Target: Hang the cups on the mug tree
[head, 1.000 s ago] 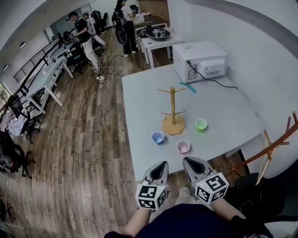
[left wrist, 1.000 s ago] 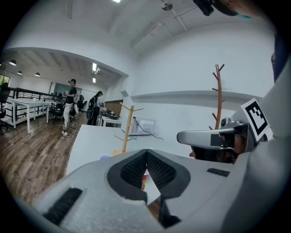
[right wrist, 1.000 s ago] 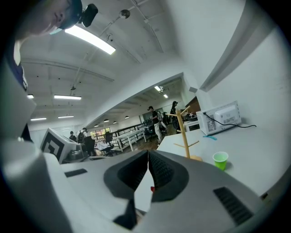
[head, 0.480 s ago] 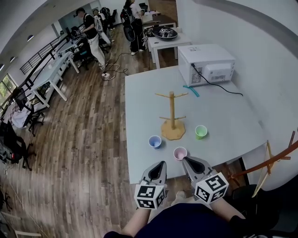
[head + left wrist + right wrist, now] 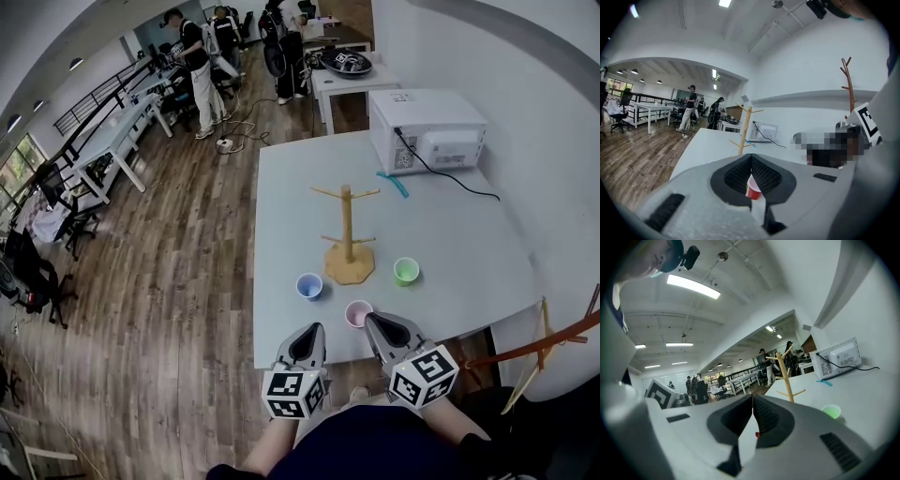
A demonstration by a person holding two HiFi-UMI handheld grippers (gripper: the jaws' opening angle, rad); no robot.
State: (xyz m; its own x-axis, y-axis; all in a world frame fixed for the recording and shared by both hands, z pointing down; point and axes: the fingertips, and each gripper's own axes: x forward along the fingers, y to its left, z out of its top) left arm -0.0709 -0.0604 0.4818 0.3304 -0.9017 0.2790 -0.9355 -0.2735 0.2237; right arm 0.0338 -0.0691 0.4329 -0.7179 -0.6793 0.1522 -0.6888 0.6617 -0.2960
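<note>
Head view: left gripper (image 5: 313, 330) and right gripper (image 5: 371, 321) both closed, empty; blue cup (image 5: 309, 286), pink cup (image 5: 358, 313), green cup (image 5: 406, 271) near mug tree (image 5: 348, 234).

We are glimpsing only a sliver of the small pink plastic cup (image 5: 753, 189) behind the closed jaws of the left gripper (image 5: 751, 158).

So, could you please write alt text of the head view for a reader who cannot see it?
A bare wooden mug tree stands on a table with a blue cup, a pink cup and a green cup around its base. The left gripper and right gripper hover shut and empty at the near edge; a white microwave sits at the far end.
</note>
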